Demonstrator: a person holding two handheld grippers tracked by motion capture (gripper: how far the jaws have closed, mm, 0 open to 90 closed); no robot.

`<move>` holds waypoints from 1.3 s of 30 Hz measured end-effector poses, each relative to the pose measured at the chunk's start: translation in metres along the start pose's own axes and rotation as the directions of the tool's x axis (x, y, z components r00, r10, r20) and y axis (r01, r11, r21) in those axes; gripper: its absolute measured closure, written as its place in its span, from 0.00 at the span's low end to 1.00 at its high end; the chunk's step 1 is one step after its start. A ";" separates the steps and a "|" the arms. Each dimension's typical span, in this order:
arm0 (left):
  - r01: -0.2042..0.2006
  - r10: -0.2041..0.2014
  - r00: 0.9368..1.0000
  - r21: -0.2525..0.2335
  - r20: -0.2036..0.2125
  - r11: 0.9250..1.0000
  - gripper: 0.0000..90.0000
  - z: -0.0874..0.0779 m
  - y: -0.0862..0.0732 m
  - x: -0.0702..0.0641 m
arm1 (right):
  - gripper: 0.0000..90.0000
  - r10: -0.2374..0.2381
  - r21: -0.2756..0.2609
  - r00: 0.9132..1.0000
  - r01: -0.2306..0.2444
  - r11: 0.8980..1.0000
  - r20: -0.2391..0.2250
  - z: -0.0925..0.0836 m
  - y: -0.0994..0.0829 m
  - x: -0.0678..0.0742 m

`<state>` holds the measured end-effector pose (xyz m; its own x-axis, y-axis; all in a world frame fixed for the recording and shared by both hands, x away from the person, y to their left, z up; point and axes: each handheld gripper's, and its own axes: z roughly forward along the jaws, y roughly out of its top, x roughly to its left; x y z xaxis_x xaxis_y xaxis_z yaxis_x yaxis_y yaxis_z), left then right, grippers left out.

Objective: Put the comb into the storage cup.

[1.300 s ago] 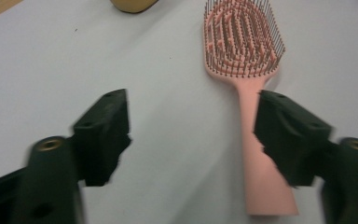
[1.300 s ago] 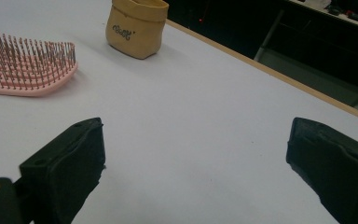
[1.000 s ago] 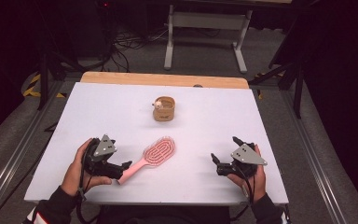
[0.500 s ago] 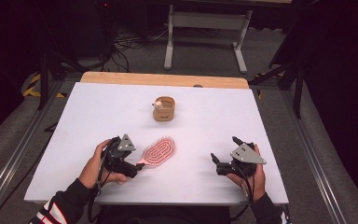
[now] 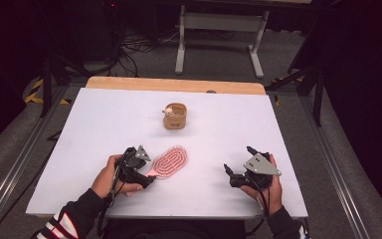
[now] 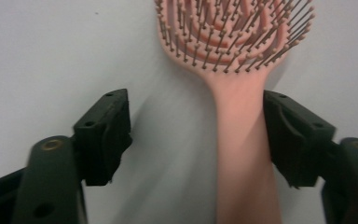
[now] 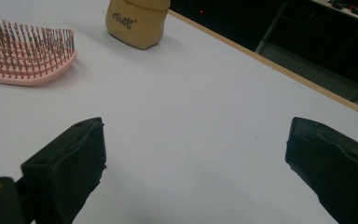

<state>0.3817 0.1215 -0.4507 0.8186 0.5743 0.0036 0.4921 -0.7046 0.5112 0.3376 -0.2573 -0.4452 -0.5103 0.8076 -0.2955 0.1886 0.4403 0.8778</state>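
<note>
**Inspector:** White tabletop [image 5: 278,129], dark room behind, cables on the floor beyond the far edge. State what lies on the surface.

**Assistant:** Pink hairbrush [image 5: 168,163], bristles up, near the front edge and left of centre. Small tan pouch [image 5: 175,116] stands farther back, well apart from it.

**Inspector:** Step in hand?

**Assistant:** By my judgement, the grasp of the brush handle. Left gripper [image 6: 196,135] is set astride the handle; its jaws have just been closing, with the handle between them.

**Inspector:** Contact?

**Assistant:** One jaw lies against the handle's side in the left gripper view. The other stands clear, bare table between it and the handle. Jaws about half wide; nothing is clamped yet.

**Inspector:** Right side?

**Assistant:** Right gripper [image 7: 193,158] rests low at the table's front right, jaws wide, nothing between them, well apart from the brush.

**Inspector:** Next move calls for?

**Assistant:** Likely closing both pads squarely on the handle before any lift; an off-centre pinch could let the brush swing or slide.
</note>
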 end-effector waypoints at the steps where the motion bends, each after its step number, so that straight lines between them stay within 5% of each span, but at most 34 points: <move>1: 0.003 -0.003 1.000 0.007 0.012 1.000 0.35 0.001 0.001 0.001 | 0.07 -0.002 0.001 1.000 0.002 1.000 -0.002 0.000 0.000 0.000; 9: -0.010 0.009 1.000 0.044 0.022 0.999 0.51 0.001 0.010 0.001 | 0.07 -0.003 0.002 1.000 0.003 1.000 -0.002 0.000 -0.001 -0.003; 14: -0.057 0.055 0.998 0.054 0.035 0.997 0.70 -0.001 0.012 -0.005 | 0.07 -0.005 0.006 1.000 0.005 1.000 -0.006 0.000 0.000 -0.002; 20: -0.074 0.072 0.997 0.050 0.030 0.996 0.77 -0.001 0.010 -0.006 | 0.07 -0.011 0.016 1.000 0.011 1.000 -0.010 0.002 -0.001 0.000; 28: -0.082 0.082 0.996 0.006 0.022 0.997 0.77 -0.001 0.007 -0.007 | 0.07 -0.001 0.014 1.000 0.002 1.000 -0.009 0.003 -0.001 0.001; 39: -0.094 0.082 0.992 -0.129 -0.099 0.987 0.78 -0.015 0.004 -0.013 | 0.06 0.022 -0.008 1.000 -0.022 1.000 -0.010 0.001 0.000 0.000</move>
<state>0.3684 0.1174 -0.4354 0.8226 0.5534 0.1308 0.3705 -0.6961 0.6150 0.3384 -0.2570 -0.4452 -0.5148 0.8131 -0.2719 0.1934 0.4192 0.8871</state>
